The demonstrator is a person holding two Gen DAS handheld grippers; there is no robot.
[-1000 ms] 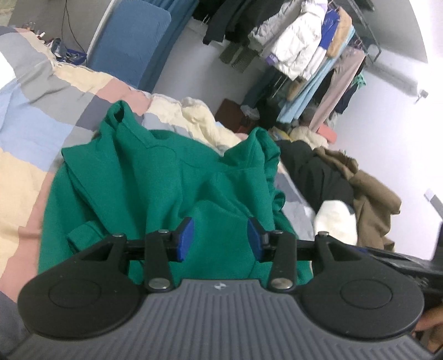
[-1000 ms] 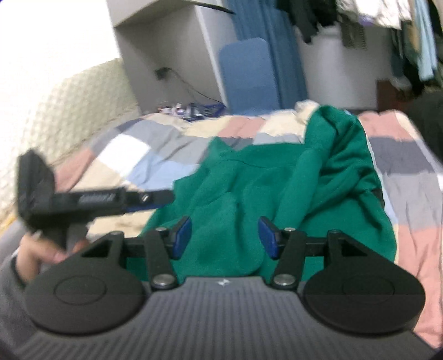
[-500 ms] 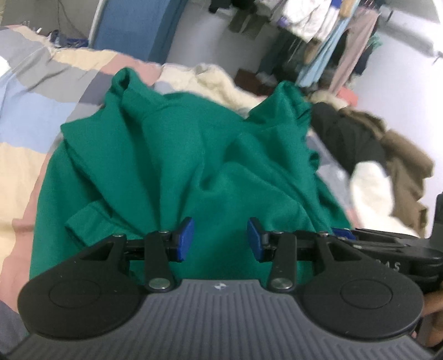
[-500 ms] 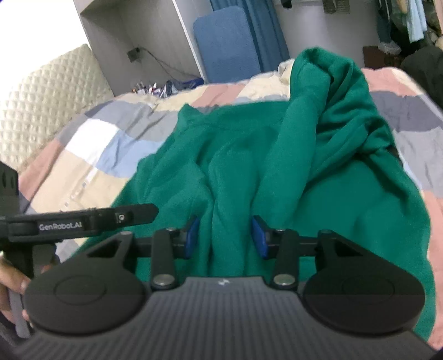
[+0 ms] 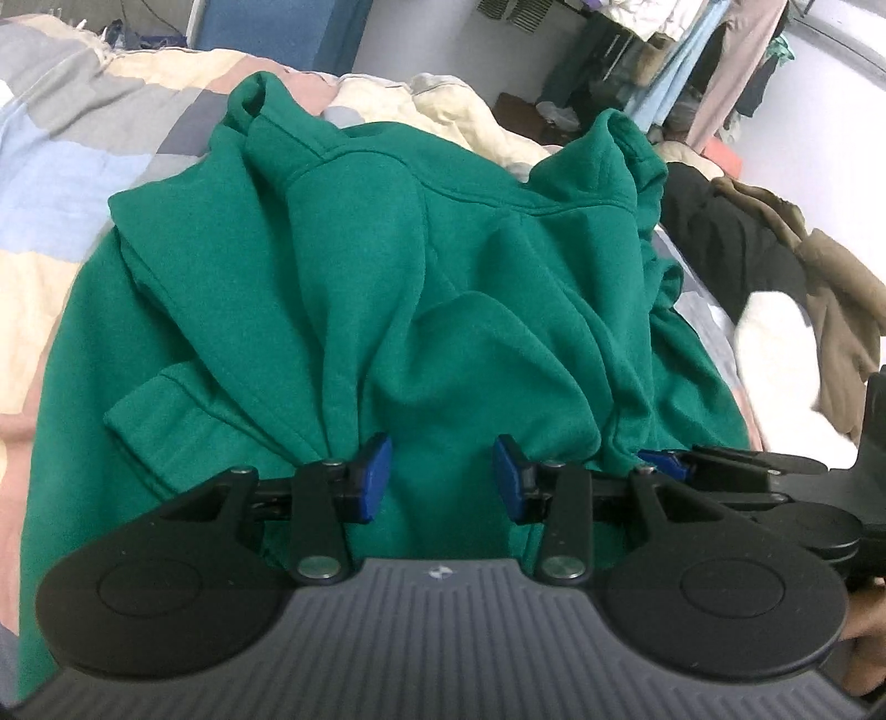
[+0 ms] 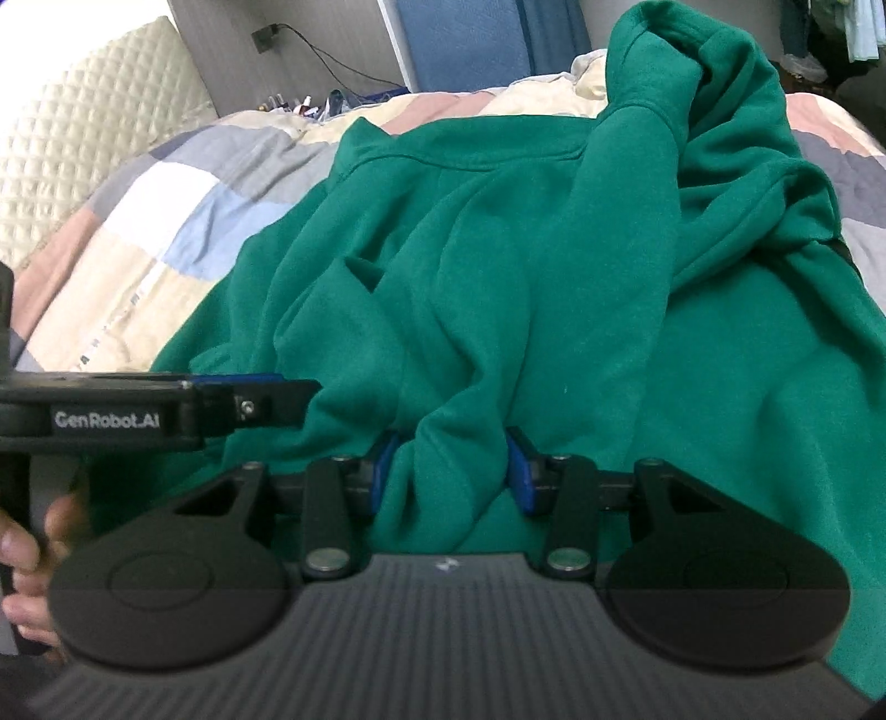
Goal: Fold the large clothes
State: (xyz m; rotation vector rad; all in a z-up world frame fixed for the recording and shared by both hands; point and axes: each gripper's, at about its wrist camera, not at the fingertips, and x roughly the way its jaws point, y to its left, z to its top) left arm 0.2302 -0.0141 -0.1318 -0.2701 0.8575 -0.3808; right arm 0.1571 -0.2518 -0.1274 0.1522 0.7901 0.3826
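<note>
A rumpled green sweatshirt [image 5: 443, 277] [image 6: 554, 277] lies spread on the patchwork bed quilt [image 5: 55, 138] [image 6: 166, 194], its sleeves and hood bunched toward the far side. My left gripper [image 5: 443, 476] hovers low over the near hem, open, with flat fabric showing in the gap and no pad pressing it. A raised fold of the same sweatshirt stands between the blue pads of my right gripper [image 6: 451, 471], which is shut on it. Each gripper shows in the other's view: the left gripper [image 6: 249, 407] at the left, the right gripper [image 5: 664, 459] at the right.
A pile of dark, brown and white clothes [image 5: 775, 277] lies on the bed's right side, below a hanging rack [image 5: 692, 55]. A quilted headboard [image 6: 83, 111] and a blue panel [image 6: 470, 44] stand beyond the bed. A person's hand [image 6: 22, 554] holds the left gripper.
Both grippers have come down and closer to the sweatshirt's near edge. The right jaws have narrowed and now hold a fold of green fabric; the left jaws kept about the same gap.
</note>
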